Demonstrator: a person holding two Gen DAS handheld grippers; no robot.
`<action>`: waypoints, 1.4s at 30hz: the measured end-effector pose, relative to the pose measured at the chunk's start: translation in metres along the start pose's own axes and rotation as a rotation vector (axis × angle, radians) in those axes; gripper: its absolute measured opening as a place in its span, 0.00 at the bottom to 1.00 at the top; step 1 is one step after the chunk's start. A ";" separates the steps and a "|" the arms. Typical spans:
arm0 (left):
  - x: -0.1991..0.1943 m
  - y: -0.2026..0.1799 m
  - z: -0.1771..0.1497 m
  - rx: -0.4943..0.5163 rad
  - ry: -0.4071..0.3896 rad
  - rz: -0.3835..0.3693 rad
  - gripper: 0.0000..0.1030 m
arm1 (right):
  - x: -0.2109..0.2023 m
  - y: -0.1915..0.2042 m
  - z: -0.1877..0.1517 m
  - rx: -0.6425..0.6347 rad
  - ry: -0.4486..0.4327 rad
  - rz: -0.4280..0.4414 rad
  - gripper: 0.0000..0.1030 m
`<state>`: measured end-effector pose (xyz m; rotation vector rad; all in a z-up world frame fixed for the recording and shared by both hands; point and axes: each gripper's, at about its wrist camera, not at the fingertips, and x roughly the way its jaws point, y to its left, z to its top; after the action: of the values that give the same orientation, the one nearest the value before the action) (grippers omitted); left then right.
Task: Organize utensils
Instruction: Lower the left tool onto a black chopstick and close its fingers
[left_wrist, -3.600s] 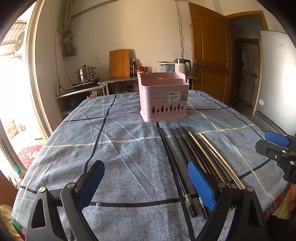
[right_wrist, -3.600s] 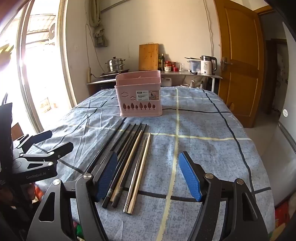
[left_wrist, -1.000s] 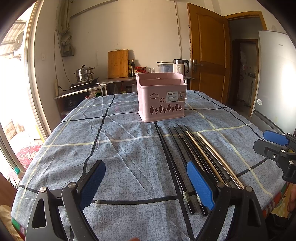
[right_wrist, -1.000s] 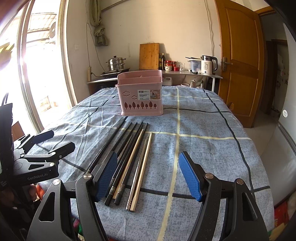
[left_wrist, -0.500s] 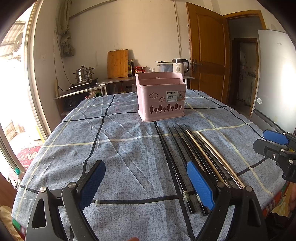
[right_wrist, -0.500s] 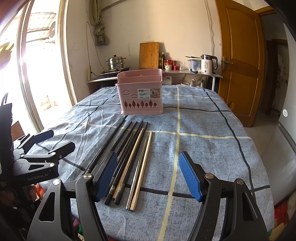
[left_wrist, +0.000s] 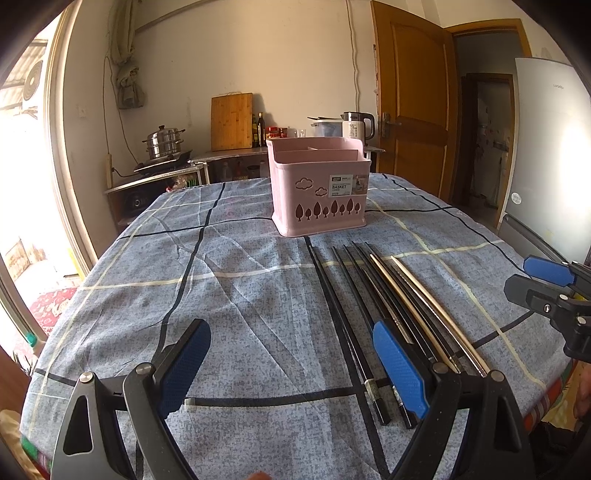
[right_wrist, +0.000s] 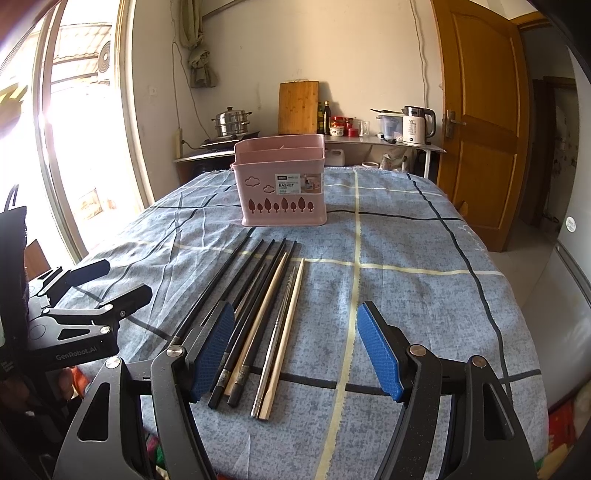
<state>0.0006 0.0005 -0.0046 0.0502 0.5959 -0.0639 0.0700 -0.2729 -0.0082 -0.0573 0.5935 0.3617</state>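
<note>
A: Hovering over the desk (right_wrist: 424, 236), what is in hand?

B: Nothing yet. My left tool (left_wrist: 291, 369) and right tool (right_wrist: 295, 347) both hang spread wide and empty. The chopsticks (right_wrist: 258, 306) lie in a row on the cloth at my right tool's 11 o'clock; the pink basket (right_wrist: 282, 184) stands beyond them at 12.

A: Next move?

B: I judge this the approach step: lower over one stick's near end, pinch it and carry it to a compartment.

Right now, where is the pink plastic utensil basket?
The pink plastic utensil basket stands upright on the blue checked tablecloth, just beyond the far tips of the row of chopsticks, left of centre in the right wrist view.
</note>
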 end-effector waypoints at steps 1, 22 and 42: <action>0.001 0.000 0.001 0.000 0.002 -0.003 0.87 | 0.000 -0.001 0.000 0.002 0.002 0.000 0.67; 0.103 0.015 0.032 -0.085 0.319 -0.080 0.77 | 0.074 -0.018 0.030 0.043 0.167 -0.035 0.57; 0.151 0.011 0.062 -0.115 0.405 -0.127 0.48 | 0.147 -0.018 0.042 0.053 0.316 0.002 0.23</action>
<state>0.1605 0.0006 -0.0383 -0.0888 1.0062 -0.1441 0.2120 -0.2369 -0.0556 -0.0632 0.9154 0.3410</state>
